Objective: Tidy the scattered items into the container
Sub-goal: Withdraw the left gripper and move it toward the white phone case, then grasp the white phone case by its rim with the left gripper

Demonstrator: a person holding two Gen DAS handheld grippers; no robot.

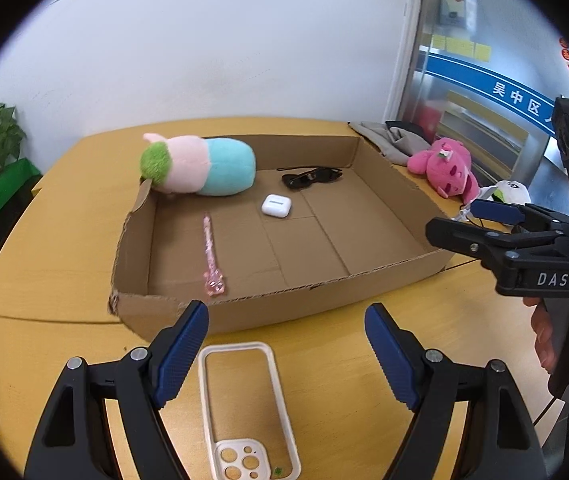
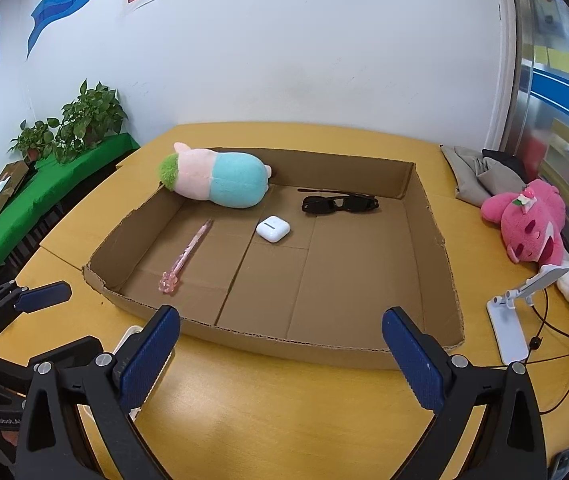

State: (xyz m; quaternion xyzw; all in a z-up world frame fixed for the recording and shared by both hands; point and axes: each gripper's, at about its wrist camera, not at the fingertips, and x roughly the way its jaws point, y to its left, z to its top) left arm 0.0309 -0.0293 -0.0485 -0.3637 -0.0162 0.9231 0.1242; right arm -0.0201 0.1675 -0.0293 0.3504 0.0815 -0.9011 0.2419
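Four things already lie in the shallow cardboard tray [image 1: 384, 192] as the left wrist view shows it: a pink-and-blue plush [image 1: 200, 166] slumped over the far left corner, black sunglasses [image 1: 311, 178] toward the back wall, a white earbud case [image 1: 276, 205] just in front of them, and a pink wand pen [image 1: 212, 256] beyond the left finger. The left gripper [image 1: 286, 350] is spread wide and holds nothing; a cream phone case [image 1: 246, 408] lies flat on the yellow table [image 1: 52, 248] between its fingers, nearer the left one, touching neither. Off past the right finger, the right gripper [image 1: 460, 220] hangs over the tray's right edge, and a pink bear plush [image 1: 446, 166] lies outside the tray.

From the right wrist view, the right gripper [image 2: 281, 350] also gapes wide and empty, with bare tabletop between its fingers and the tray [image 2: 324, 344] straight ahead. The pen [image 2: 186, 258], earbud case [image 2: 273, 229], sunglasses [image 2: 340, 204] and plush [image 2: 220, 180] sit inside. The pink bear [image 2: 528, 220] and a white phone stand [image 2: 512, 320] lie beyond the right finger; the left gripper [image 2: 44, 296] is past the left finger.
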